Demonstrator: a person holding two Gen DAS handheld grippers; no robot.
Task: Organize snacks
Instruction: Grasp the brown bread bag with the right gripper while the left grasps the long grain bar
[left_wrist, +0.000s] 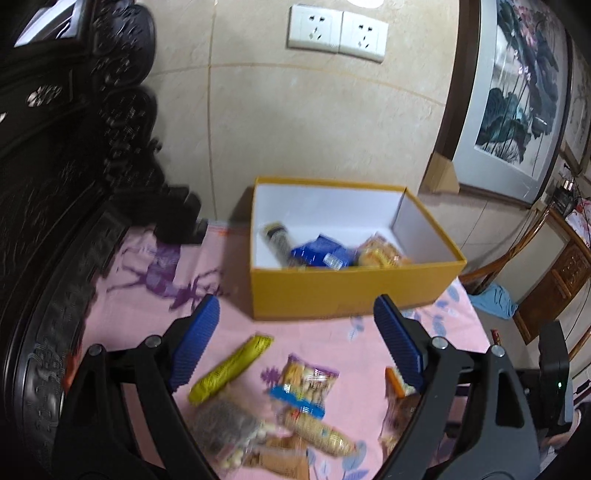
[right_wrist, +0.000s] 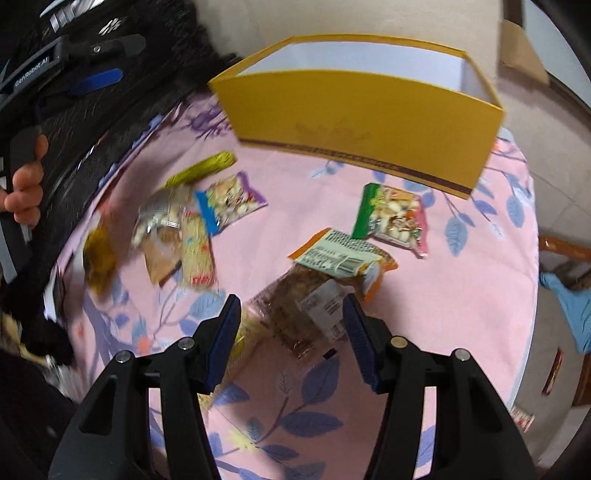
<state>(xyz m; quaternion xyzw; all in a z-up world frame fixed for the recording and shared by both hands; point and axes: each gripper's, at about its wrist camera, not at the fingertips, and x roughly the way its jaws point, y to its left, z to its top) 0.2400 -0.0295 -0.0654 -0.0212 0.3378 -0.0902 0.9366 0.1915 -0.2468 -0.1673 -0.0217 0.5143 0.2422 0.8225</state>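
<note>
A yellow box (left_wrist: 351, 291) with a white inside stands on the pink cloth and holds a dark tube, a blue packet (left_wrist: 321, 253) and an orange packet. My left gripper (left_wrist: 297, 339) is open and empty above loose snacks: a yellow-green roll (left_wrist: 229, 369), a purple-edged packet (left_wrist: 306, 380) and a biscuit packet (left_wrist: 321, 432). My right gripper (right_wrist: 291, 336) is open, its jaws on either side of a clear brown snack bag (right_wrist: 295, 314) lying on the cloth. An orange packet (right_wrist: 343, 258) and a green-edged packet (right_wrist: 391, 218) lie beyond it, before the box (right_wrist: 369, 122).
Dark carved furniture (left_wrist: 55, 184) borders the table on the left. A tiled wall with sockets (left_wrist: 336, 33) rises behind the box, and a framed painting (left_wrist: 517, 92) leans at the right. The table edge drops off right, toward a wooden chair (left_wrist: 546, 266).
</note>
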